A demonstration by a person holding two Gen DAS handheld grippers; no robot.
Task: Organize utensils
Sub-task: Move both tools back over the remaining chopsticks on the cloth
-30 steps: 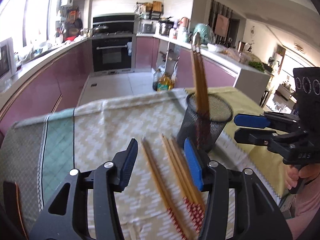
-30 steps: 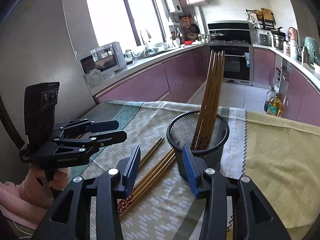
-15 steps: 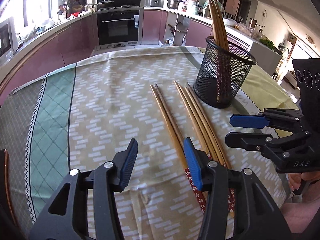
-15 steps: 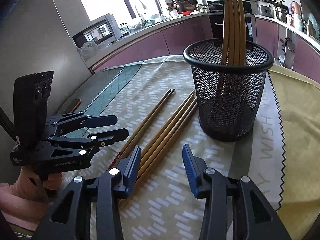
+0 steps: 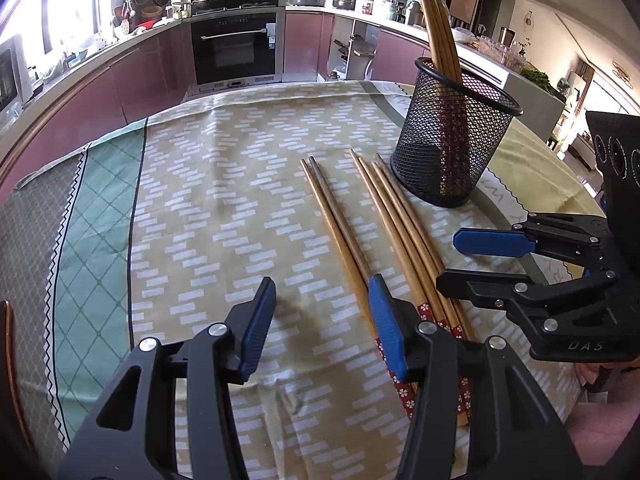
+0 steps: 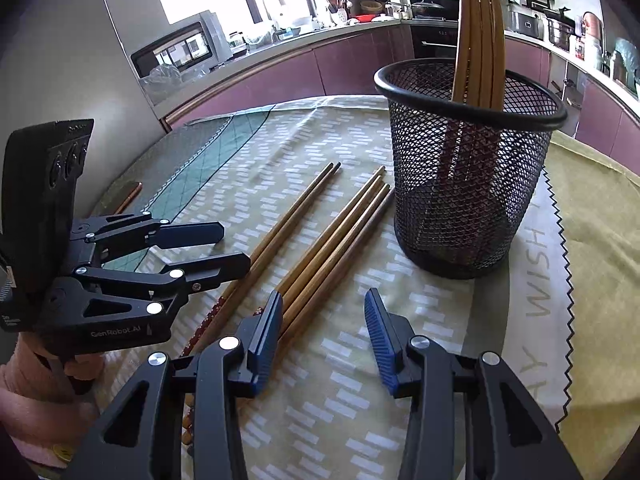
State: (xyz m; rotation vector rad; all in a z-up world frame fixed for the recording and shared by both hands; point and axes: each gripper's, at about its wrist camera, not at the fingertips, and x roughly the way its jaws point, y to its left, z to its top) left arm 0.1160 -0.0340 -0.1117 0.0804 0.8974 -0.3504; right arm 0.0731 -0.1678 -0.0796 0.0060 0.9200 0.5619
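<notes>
Blue-padded left hand-held gripper [image 5: 322, 320] half-open, empty, above chopsticks [image 5: 384, 224]

A patterned tablecloth [image 5: 224, 208] covers the table (oven [image 5: 234, 46] and microwave [image 6: 180, 46] behind).

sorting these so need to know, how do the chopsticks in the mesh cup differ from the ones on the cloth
The chopsticks in the mesh cup stand nearly upright, leaning on its rim; the chopsticks on the cloth lie flat beside the cup. Those in the cup are bunched in one cluster, while those on the cloth lie as a pair and a separate larger bundle. Both sets are brown wood with red patterned ends.
</notes>
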